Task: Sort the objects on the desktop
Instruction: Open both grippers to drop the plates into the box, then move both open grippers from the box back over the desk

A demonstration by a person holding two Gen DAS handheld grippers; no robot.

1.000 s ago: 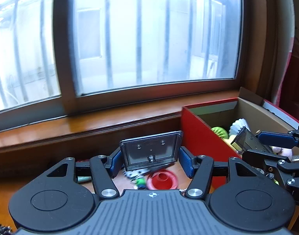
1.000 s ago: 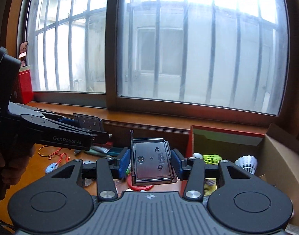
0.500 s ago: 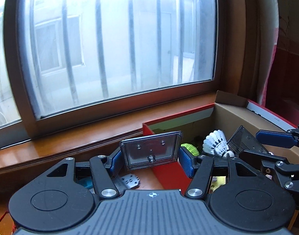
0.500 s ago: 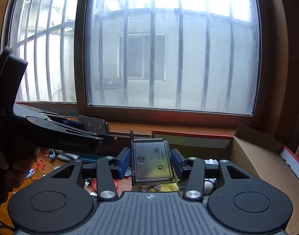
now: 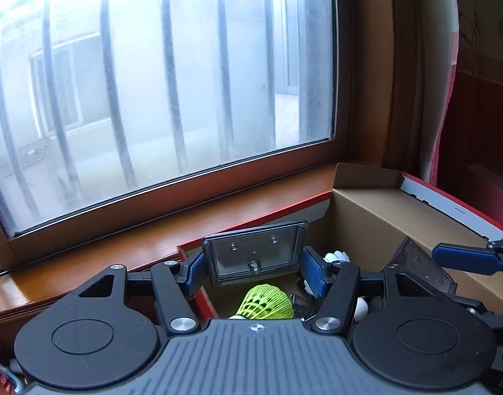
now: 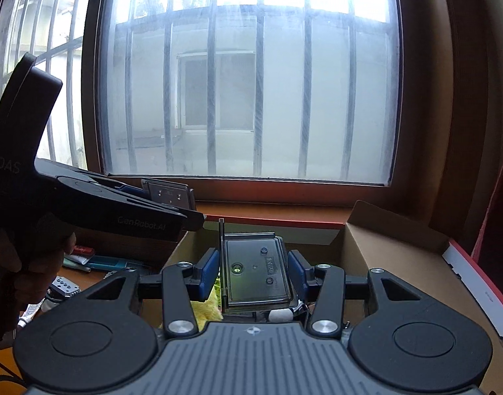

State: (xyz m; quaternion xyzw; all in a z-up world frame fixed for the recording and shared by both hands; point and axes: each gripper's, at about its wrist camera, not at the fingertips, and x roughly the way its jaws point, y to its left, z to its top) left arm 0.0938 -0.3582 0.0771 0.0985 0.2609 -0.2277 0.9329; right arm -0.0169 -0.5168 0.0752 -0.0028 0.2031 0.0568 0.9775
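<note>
Over the open cardboard box (image 5: 376, 210), both the left tool (image 5: 254, 268) and right tool (image 6: 253, 275) are clamped on clear plastic cases (image 5: 254, 253), so I'd lower each one before letting go, clear of the green shuttlecock (image 5: 266, 302).

A wooden desk (image 6: 87, 281) runs up to the window sill at the far side. On its right stands an open cardboard box (image 6: 383, 263) with red outer walls. To the left of the box, small clutter lies on the wood: a perforated metal plate (image 6: 64, 287), a teal pen (image 6: 103, 263) and a white tube (image 6: 31, 312) nearer the front edge.
</note>
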